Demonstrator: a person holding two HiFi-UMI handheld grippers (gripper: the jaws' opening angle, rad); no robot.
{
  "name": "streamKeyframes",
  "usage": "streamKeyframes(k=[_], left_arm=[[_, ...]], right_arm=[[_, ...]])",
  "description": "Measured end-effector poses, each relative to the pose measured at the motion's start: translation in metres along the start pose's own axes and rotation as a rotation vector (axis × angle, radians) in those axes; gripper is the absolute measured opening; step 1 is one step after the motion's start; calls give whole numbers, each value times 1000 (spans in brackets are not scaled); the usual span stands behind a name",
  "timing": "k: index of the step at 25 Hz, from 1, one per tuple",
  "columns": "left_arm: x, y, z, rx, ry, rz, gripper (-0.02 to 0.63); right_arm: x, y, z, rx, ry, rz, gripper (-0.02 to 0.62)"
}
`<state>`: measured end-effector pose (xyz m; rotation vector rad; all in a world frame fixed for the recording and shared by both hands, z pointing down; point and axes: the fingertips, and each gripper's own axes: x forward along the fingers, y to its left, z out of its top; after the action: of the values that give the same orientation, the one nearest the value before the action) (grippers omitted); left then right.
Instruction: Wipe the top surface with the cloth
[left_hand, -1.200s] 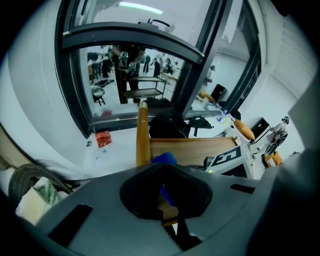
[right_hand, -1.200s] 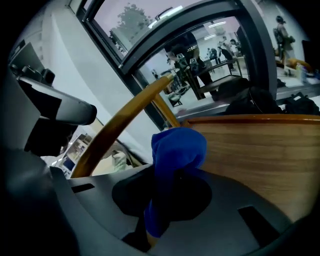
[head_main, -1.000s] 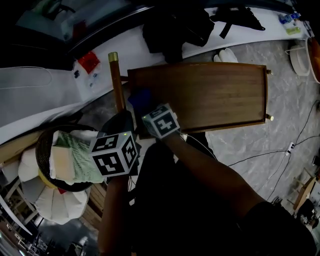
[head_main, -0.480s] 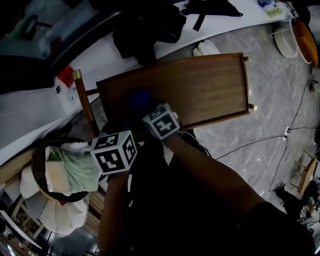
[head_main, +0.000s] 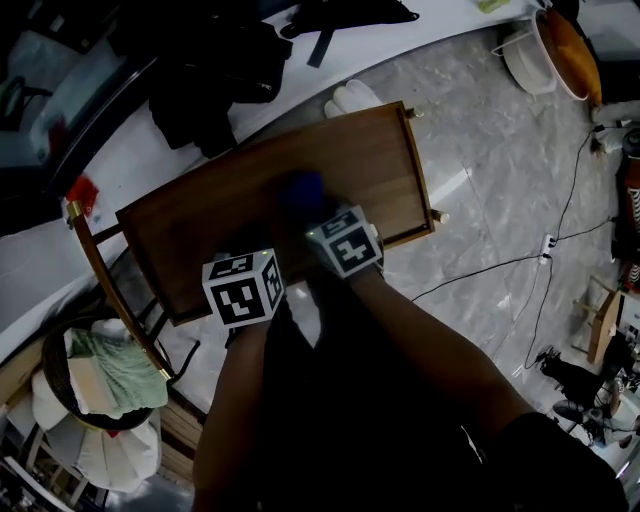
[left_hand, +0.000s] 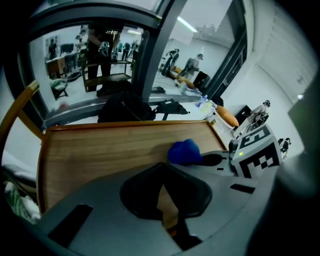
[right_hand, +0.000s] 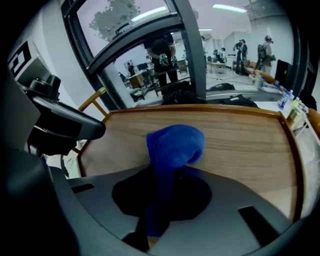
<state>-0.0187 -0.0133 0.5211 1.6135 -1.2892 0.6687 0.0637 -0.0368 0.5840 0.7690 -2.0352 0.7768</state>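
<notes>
Off the left end of the surface (head_main: 200, 235), down on the floor, stands a round basket (head_main: 52, 352) with folded fabric in it; it plays no part here. The left tongs (left_hand: 163, 181) hover over the near edge of the surface, towards its left half. Their jaws are drawn together at the tips with nothing between them, only bare wood showing behind. Just to their right, the blue cloth (right_hand: 175, 145) sits around the middle of the surface, a little nearer the right end than the left. It is bunched into a rounded wad with its tail running back into the right tongs (right_hand: 159, 200), whose jaws are clamped firmly on it. The wad appears to rest on the wood, though actual contact cannot be confirmed. To the right of the cloth, the wood runs bare to the raised rim at the right end.

The step in hand looks like the wiping itself, with the cloth mid-surface. The next move probably calls for keeping the wad pressed flat and sweeping it in even strokes towards the ends and corners. The grip should stay tight so the cloth does not slip free, and the left tongs should stay out of its path.
</notes>
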Motion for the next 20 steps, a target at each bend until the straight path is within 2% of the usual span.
streamKeyframes(k=[3,10,15,20], left_arm=[[18,-37,5,25,7,-28,9],[50,-106,15,76,21,-87,9],[55,-127,28,96,13,-106,9],[49,-125,31,111,9,-102,9]], right_arm=[[-19,-40,-8,-18,10,-42,63],[-56,-117,-24,13,58,-126,63],[-71,-148,-30,8,120,-168,63],[-84,-169,-36,3,170,-214,63]])
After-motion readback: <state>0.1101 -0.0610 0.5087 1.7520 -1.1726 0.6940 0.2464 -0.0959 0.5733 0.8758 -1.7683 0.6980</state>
